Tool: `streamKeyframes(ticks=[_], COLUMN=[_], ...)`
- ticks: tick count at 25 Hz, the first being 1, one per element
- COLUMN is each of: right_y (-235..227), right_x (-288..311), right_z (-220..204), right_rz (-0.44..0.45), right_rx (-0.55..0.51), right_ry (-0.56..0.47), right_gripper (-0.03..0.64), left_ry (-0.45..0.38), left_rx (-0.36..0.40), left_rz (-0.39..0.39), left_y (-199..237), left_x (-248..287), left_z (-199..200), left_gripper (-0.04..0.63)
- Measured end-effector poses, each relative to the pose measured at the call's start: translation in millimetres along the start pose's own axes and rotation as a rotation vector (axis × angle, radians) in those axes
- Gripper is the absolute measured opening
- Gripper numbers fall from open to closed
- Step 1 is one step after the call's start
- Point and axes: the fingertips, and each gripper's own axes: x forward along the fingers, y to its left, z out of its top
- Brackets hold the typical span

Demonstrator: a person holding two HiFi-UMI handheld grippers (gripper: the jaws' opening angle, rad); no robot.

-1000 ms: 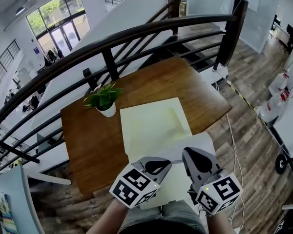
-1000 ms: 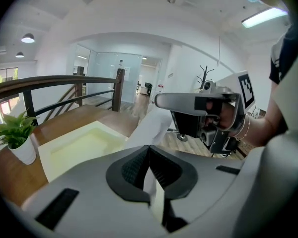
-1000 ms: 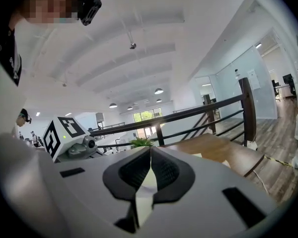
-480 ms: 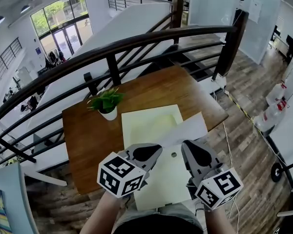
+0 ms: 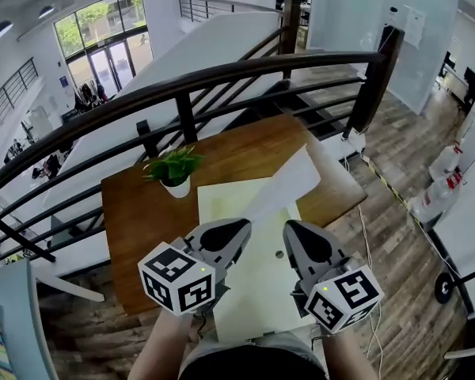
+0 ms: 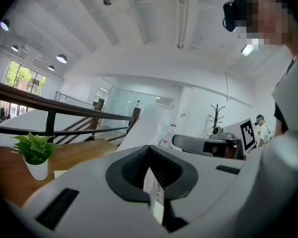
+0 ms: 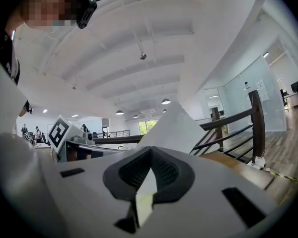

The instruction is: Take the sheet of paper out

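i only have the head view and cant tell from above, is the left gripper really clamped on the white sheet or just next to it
Observer: Clamped. The left gripper view shows the left gripper shut on the edge of the sheet.
Operator: and the right one
Observer: Same there. In the right gripper view the right gripper is shut on the sheet, and the paper rises to a corner beyond its jaws.
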Motion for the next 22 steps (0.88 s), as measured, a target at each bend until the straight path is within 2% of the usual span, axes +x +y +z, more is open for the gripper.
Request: streamKeyframes(ticks=[8,14,22], right_y=[4.8,4.8,5.9], right_x=[12.0,15.5,16.8], right_z=[-10.0,-12.0,-16.7], right_rz=[0.017,0.014,0.02], right_rx=[0.014,0.01,-0.001], right_ry=[0.034,0.048,0.062], right_gripper=[0.026,0.026,0.026], left_ry=[-0.118,-0.134,-0.125], left_rx=[-0.105,-0.142,-0.136], left_rz=[0.007,0.022,0.006], left_y=[9.2,16.0,14.6], left_x=[-13.1,-18.1,-15.5], left_z=[8.5,6.4,2.4], left_gripper=[0.018,0.018,0.018])
